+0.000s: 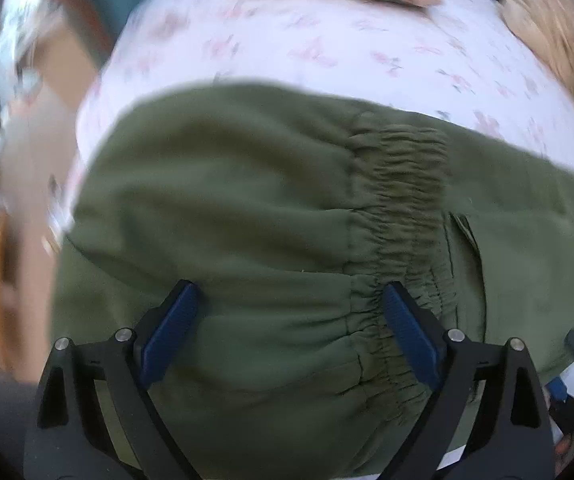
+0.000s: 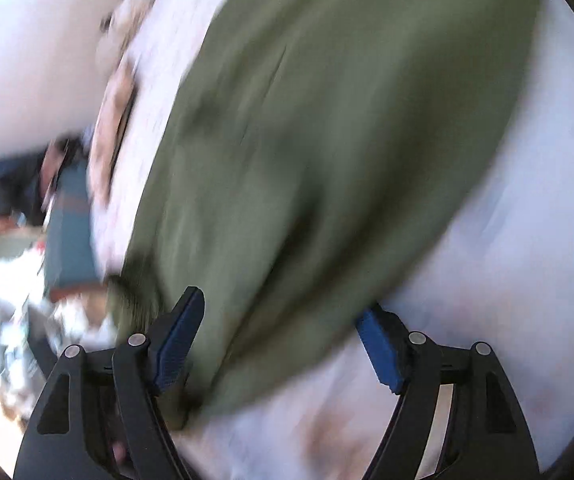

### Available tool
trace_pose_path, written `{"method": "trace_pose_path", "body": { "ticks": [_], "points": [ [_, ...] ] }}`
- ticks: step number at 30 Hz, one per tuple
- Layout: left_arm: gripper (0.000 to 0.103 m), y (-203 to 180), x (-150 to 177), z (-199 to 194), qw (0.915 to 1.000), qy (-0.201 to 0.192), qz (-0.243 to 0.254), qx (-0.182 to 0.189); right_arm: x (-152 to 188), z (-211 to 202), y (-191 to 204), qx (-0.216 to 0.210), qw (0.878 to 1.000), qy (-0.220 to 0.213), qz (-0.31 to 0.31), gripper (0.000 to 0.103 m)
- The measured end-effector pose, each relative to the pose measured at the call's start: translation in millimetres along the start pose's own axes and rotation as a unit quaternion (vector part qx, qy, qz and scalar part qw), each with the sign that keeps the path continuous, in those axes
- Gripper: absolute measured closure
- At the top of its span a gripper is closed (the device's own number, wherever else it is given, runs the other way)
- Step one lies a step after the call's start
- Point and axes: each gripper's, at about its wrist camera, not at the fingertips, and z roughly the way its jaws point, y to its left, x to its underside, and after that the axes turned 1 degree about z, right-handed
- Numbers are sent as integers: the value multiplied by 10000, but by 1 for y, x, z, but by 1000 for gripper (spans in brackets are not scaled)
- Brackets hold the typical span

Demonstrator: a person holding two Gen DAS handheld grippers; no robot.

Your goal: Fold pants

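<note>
Pants (image 1: 247, 208) partly folded, waistband at 3 o'clock; my left claw (image 1: 291, 332) and right claw (image 2: 283, 340) gape wide, empty; folds remain.

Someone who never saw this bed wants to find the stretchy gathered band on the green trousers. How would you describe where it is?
Start with the floral bedsheet, white with pink flowers, that covers the bed. On it lie the olive-green pants, right in front of the open left gripper. The elastic waistband is the narrow strip of tight, crinkled ridges across the pants; the cloth on either side of it is smooth.
</note>
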Motion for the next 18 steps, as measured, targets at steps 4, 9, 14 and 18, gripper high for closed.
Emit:
{"method": "trace_pose_path", "body": {
  "ticks": [4, 9, 14, 18],
  "points": [
    [11, 6, -4, 2, 9999, 18, -45, 114, -85, -31, -34, 211, 9928, -948, 698, 28],
    [10, 8, -4, 4, 9999, -20, 28, 147, -172, -59, -51, 414, 9820, -1550, 1001, 27],
    [10, 4, -1, 3, 9999, -36, 88, 136, -215, -85, -61, 781, 9689, -2115, 1021, 30],
    [10, 3, 0, 2, 9999, -26, 99, 124, -228, -92, -77, 835, 9655, -2206, 1106, 93]
  ]
}}
